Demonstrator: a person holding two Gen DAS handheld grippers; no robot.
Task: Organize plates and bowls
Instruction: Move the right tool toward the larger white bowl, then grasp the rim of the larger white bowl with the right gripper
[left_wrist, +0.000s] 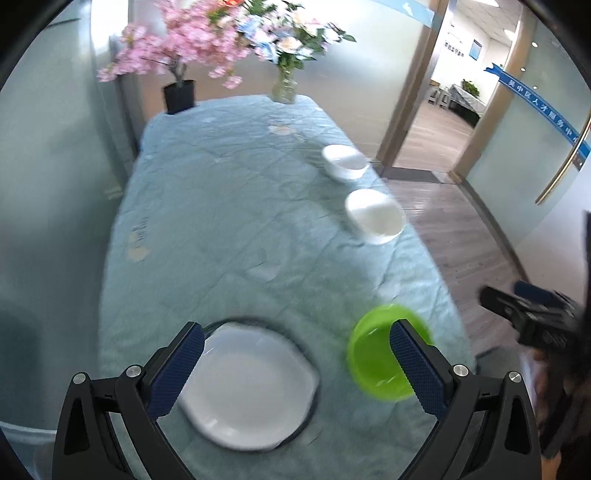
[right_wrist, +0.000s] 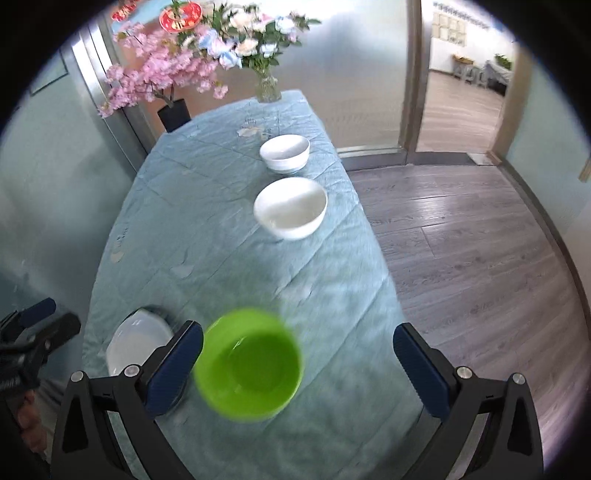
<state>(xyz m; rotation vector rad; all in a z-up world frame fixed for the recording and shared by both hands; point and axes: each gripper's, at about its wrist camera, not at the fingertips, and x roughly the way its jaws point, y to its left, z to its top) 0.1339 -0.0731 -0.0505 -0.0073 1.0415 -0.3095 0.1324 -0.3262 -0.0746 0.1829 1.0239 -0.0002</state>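
- Left gripper (left_wrist: 297, 363) gapes wide, empty, above the white plate (left_wrist: 247, 384) at the table's near end.
- Right gripper (right_wrist: 298, 363) gapes wide, empty, above the green bowl (right_wrist: 248, 371) beside that plate.
- Farther along the blue-green tablecloth (left_wrist: 207, 206), near white bowl (right_wrist: 290, 206), then far white bowl (right_wrist: 284, 152).
- Pink blossom pot (left_wrist: 180, 96) and flower vase (left_wrist: 284, 86) stand at the far end.

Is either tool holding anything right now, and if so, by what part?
Nothing is held. The left tool is open above the white plate, and the right tool is open near the green bowl, gripping neither.
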